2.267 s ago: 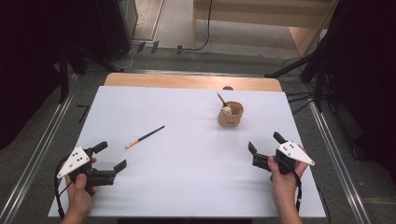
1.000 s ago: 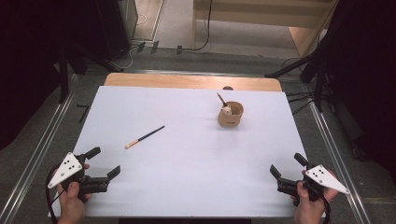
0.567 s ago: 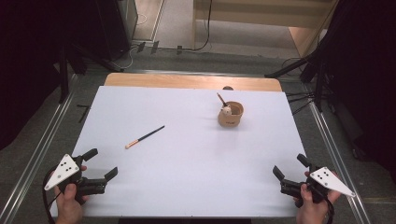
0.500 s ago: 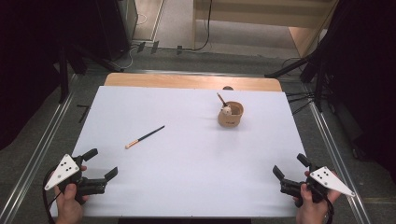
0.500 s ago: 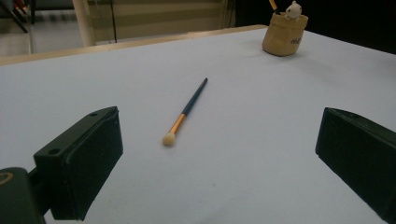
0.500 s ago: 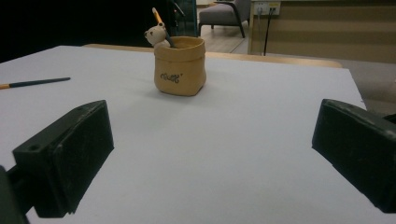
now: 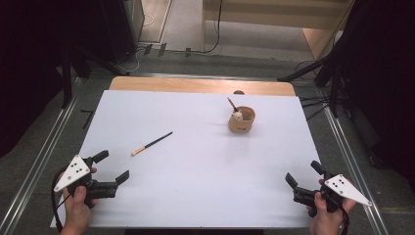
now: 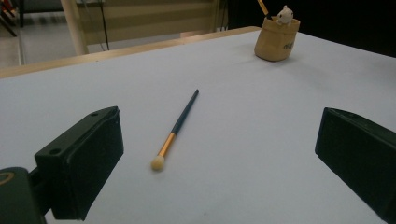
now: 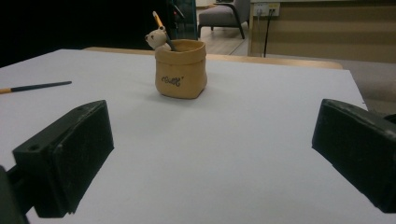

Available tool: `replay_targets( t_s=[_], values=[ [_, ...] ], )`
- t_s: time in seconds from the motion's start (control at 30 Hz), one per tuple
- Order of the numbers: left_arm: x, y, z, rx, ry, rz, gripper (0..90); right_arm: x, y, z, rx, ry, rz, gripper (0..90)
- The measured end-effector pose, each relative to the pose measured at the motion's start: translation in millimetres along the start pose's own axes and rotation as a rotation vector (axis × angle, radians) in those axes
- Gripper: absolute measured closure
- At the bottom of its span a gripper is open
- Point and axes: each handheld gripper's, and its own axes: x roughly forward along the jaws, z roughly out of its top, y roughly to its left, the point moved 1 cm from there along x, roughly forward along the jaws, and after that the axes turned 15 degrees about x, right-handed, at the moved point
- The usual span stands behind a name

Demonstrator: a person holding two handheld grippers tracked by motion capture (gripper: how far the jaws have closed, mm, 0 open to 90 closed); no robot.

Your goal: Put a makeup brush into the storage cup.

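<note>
A white sheet (image 7: pixel 205 181) covers a wooden table (image 7: pixel 195 85) in a dim room with grey floor and dark stands. Both grippers sit at its near edge, jaws spread and empty: the brush (image 8: pixel 176 128) lies just ahead of the left gripper (image 7: pixel 110 166), well apart. The pot (image 9: pixel 180 68), bearing small cursive writing too blurred to read, stands beyond the right gripper (image 7: pixel 304 175).

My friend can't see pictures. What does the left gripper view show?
A thin brush with a dark handle and a pale fluffy tip lies flat on a white table, between the open black jaws of the left gripper. Far behind it stands a small tan cup with another brush sticking out.
</note>
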Motion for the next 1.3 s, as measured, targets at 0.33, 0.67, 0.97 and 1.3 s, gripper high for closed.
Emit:
replay_targets(
  t_s=[0.33, 0.67, 0.97, 1.3],
  values=[
    [25.8, 9.3, 16.4, 0.004, 0.071, -0.026, 1.7, -2.7, -1.2, 0.8, 0.012, 0.003, -0.005, 0.0],
    [59.5, 24.2, 24.7, 0.010, 0.145, -0.048, 6.4, -1.3, -2.2, 1.2, 0.015, 0.006, -0.004, 0.0],
    [84.1, 35.5, 25.3, -0.036, 0.243, -0.093, 14.7, -1.0, -2.8, 0.4, 0.014, 0.013, -0.005, 0.0],
    [100.2, 45.1, 26.5, -0.041, 0.355, -0.152, 14.2, 0.0, -2.3, -0.1, 0.011, 0.017, -0.004, 0.0]
  ],
)
